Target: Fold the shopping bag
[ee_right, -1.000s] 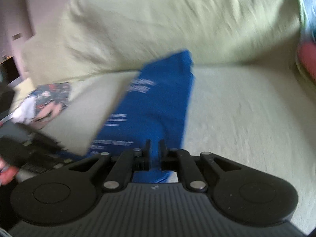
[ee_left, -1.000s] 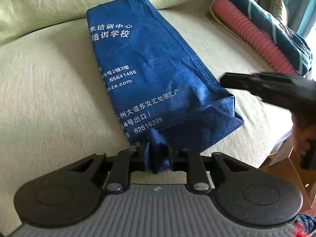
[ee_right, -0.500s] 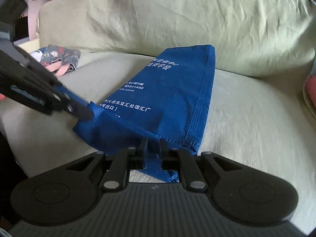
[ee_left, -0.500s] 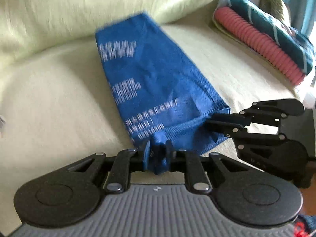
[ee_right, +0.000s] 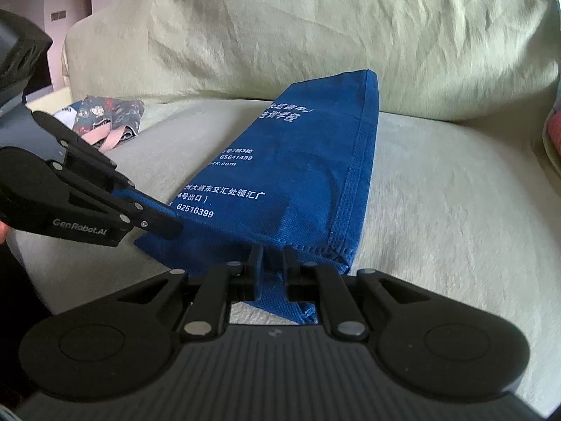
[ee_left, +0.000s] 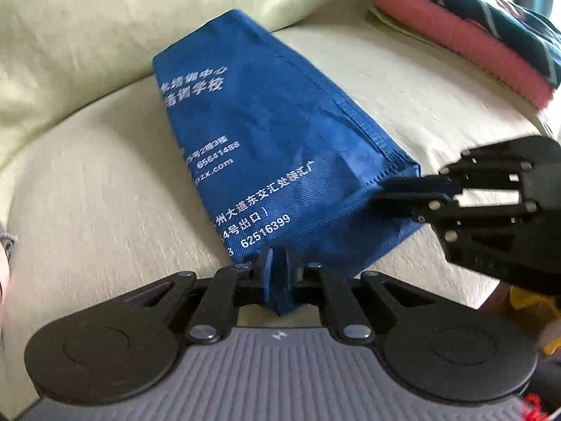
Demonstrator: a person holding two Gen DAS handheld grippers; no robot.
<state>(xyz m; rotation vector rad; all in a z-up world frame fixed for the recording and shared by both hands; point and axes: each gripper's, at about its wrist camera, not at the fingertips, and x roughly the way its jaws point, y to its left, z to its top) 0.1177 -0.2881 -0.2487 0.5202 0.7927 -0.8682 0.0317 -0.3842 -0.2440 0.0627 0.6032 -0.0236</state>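
blue shopping bag (ee_left: 280,147) laid lengthwise on sofa seat (ee_left: 87,193), near end lifted. left gripper (ee_left: 277,273) jaws clamped on near-left corner; right gripper (ee_right: 270,266) jaws clamped on near-right corner. risk: thin fabric slipped from pinch if pulled unevenly, fold skewed.

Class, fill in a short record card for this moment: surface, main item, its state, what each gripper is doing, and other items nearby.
surface: pale green sofa seat
main item: blue shopping bag with white print
state: flattened, lying lengthwise toward the back cushion
left gripper: shut on the bag's near left corner
right gripper: shut on the bag's near right corner
nearby: folded pink and teal fabrics; patterned cloth
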